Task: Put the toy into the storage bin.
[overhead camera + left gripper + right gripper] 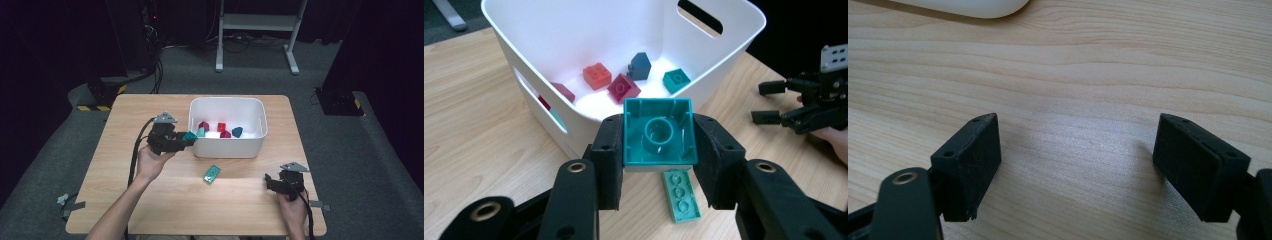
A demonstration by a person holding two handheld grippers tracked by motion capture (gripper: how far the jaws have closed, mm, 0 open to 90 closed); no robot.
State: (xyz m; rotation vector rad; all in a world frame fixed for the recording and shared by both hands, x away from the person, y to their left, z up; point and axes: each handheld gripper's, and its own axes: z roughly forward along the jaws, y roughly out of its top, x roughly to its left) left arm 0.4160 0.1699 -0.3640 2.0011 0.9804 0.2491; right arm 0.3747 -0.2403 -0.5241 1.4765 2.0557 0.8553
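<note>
Left gripper clamps teal brick, held beside white bin rim.

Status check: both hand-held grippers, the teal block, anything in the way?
Left hand-held gripper shut on teal block, beside white bin. Right hand-held gripper open, nothing between jaws. Flat teal brick on table, clear of path.

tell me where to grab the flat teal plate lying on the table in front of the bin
Take the flat teal plate across its two long edges, coming straight down from above. It lies flat, studs up, with bare table all round, so only the narrow width fits between jaws. The open right gripper looks nearest.
</note>
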